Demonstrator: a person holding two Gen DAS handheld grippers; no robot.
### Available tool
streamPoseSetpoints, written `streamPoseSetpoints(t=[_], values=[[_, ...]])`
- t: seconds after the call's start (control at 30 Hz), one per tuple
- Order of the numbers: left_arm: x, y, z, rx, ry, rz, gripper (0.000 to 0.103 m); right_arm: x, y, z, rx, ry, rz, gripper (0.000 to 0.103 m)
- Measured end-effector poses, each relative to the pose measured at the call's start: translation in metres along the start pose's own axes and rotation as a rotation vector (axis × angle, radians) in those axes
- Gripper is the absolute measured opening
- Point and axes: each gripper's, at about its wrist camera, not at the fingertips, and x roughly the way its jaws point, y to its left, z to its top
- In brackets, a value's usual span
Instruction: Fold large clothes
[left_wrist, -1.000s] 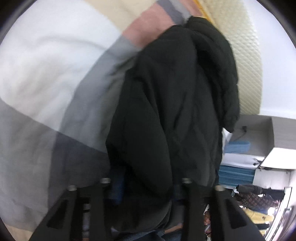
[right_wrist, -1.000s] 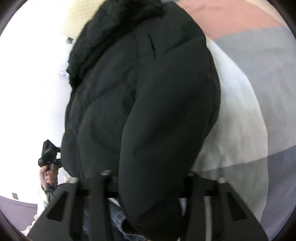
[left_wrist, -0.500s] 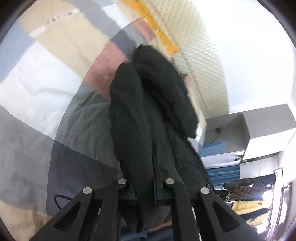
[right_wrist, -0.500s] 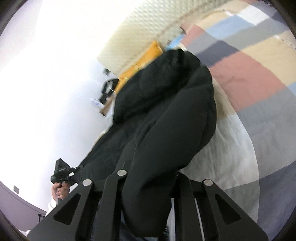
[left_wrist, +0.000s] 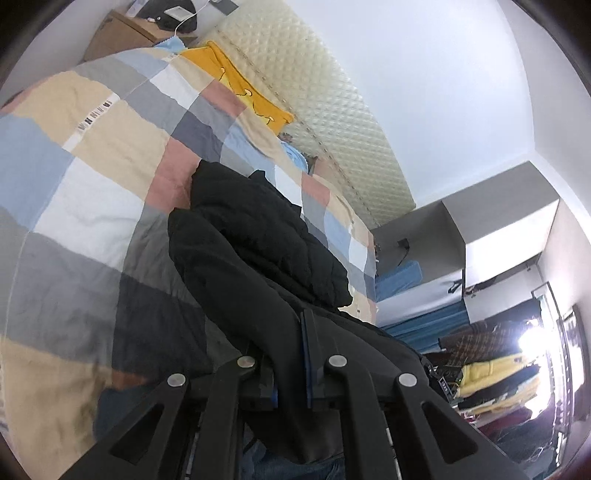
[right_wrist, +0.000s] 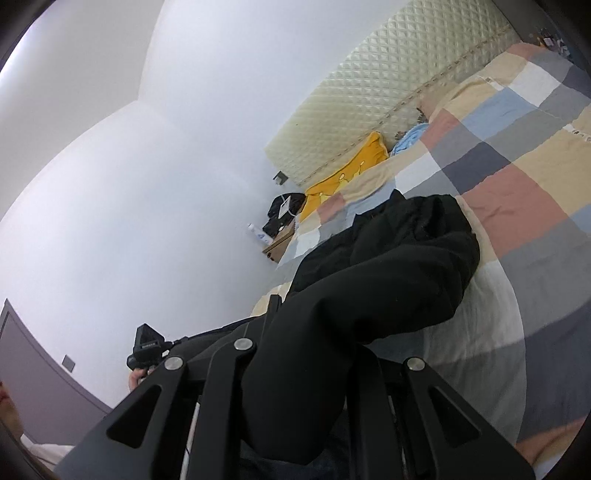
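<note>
A black padded jacket (left_wrist: 258, 258) hangs between both grippers, its far end drooping onto the patchwork quilt (left_wrist: 92, 206). In the left wrist view my left gripper (left_wrist: 290, 343) is shut on a fold of the jacket, which runs between the blue-edged pads. In the right wrist view my right gripper (right_wrist: 317, 332) is shut on a thick bunch of the same jacket (right_wrist: 388, 288), which covers its right finger. The left-hand gripper (right_wrist: 146, 347), held by a hand, shows at the lower left of the right wrist view.
A quilted cream headboard (left_wrist: 332, 122) and a yellow pillow (left_wrist: 240, 88) lie at the bed's far end. A bedside table (right_wrist: 279, 240) with dark items stands by the white wall. A rack of clothes (left_wrist: 491, 376) and a grey shelf (left_wrist: 443, 240) are to the right.
Both grippers have risen and tilted up, lifting the jacket off the quilt. Their jaws have narrowed onto the fabric. Much more of the room shows now.
</note>
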Motion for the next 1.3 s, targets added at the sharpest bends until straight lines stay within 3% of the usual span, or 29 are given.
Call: streamPoseSetpoints(t=[0.43, 0.57, 0.83, 1.03, 1.13, 1.3], values=[[-0.071, -0.017, -0.077, -0.004, -0.010, 0.019, 0.008, -0.074, 0.053, -0.059, -0.004, -0.027, -0.067, 0.015], [-0.076, -0.026, -0.078, 0.013, -0.030, 0.033, 0.008, -0.079, 0.061, -0.058, -0.017, -0.032, -0.095, 0.015], [-0.046, -0.038, -0.013, 0.092, -0.082, 0.056, 0.008, -0.048, 0.056, -0.013, -0.046, -0.047, -0.105, 0.016], [0.001, -0.042, 0.058, 0.063, -0.065, 0.096, 0.009, -0.004, 0.036, 0.044, -0.002, -0.023, -0.159, 0.017], [0.030, -0.048, 0.091, 0.052, -0.065, 0.133, 0.009, 0.014, 0.018, 0.067, 0.082, -0.018, -0.186, 0.017], [0.082, -0.045, 0.135, -0.035, -0.087, 0.184, 0.009, 0.058, -0.040, 0.106, 0.331, -0.038, -0.227, 0.017]])
